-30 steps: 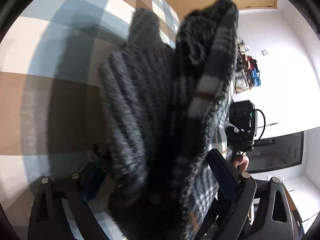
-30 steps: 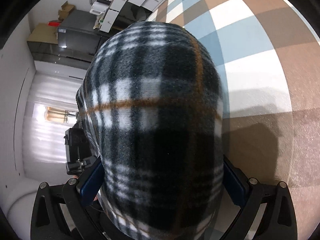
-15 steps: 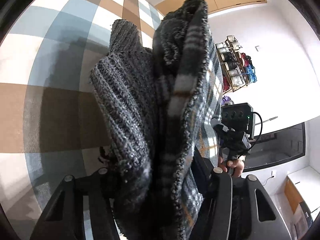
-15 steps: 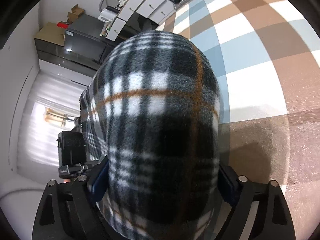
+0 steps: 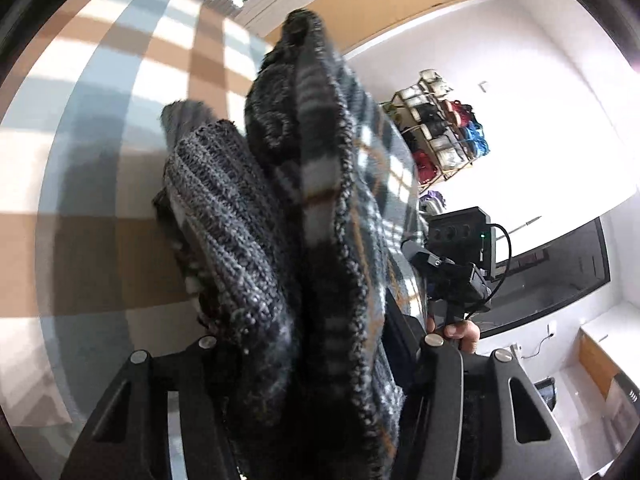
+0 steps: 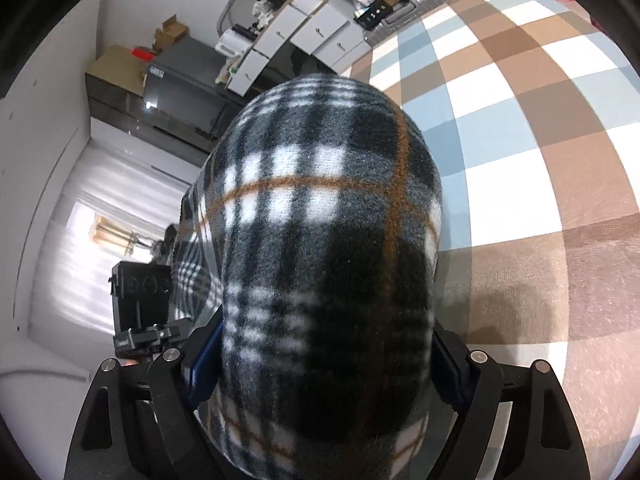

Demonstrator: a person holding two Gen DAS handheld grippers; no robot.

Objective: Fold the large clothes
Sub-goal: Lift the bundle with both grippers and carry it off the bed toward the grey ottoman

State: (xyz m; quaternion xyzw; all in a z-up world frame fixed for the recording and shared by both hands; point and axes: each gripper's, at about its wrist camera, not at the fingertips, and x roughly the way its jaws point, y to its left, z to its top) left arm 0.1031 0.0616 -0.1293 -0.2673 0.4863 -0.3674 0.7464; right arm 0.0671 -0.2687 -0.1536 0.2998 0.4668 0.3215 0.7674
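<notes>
Left wrist view first: the left gripper [image 5: 316, 364] is clamped on a thick bunch of the plaid fleece garment [image 5: 344, 184], with its grey ribbed knit trim [image 5: 224, 216] bulging out toward nine o'clock. The cloth stands up between the jaws toward twelve o'clock, lifted off the checked floor mat [image 5: 92, 152] that fills the nine o'clock side. At three o'clock the other handheld gripper shows, with the person's hand [image 5: 464, 332] around its grip, and a shelf of bags [image 5: 440, 136] stands against the far wall toward two o'clock.

Right wrist view next: the right gripper [image 6: 324, 364] has its jaws set wide and closing, the blue pads pressed on either side of a fat, rounded roll of the same fleece, which fills the middle of the view. The mat runs off toward two o'clock; white drawer units [image 6: 304, 32] sit at twelve.

The fabric looks soft, bulky and limp, light for its size, and fuzzy enough not to slip. Thick bunches like these hide the edges; I would judge a hem or the knit trim a cleaner place to hold for a fold.
</notes>
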